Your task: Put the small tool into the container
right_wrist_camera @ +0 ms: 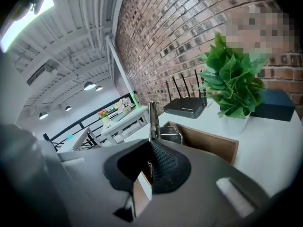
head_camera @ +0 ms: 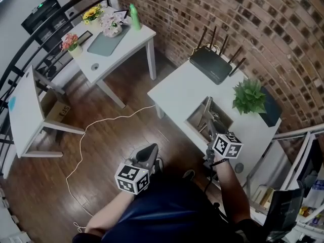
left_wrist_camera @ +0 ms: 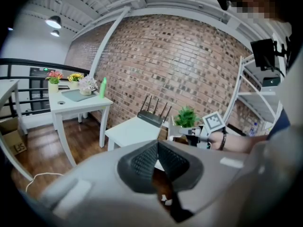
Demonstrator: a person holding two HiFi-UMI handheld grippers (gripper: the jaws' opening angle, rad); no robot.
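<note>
My right gripper (head_camera: 211, 134) (right_wrist_camera: 150, 143) is shut on a thin metal tool (head_camera: 207, 110) (right_wrist_camera: 151, 119). The tool stands up past the fingertips, over the near edge of an open wooden box (head_camera: 194, 115) (right_wrist_camera: 213, 143) on the white table (head_camera: 177, 90). Other metal pieces (right_wrist_camera: 171, 135) lie inside the box. My left gripper (head_camera: 147, 154) (left_wrist_camera: 157, 144) is shut with nothing between its pads. It hangs over the wood floor, to the left of the table and away from the box.
On the same table stand a black router (head_camera: 212, 65), a potted green plant (head_camera: 249, 96) and a dark blue box (head_camera: 271, 110). A second white table (head_camera: 116, 39) with flowers and a green bottle stands at the back left. A white cable (head_camera: 81, 151) runs across the floor.
</note>
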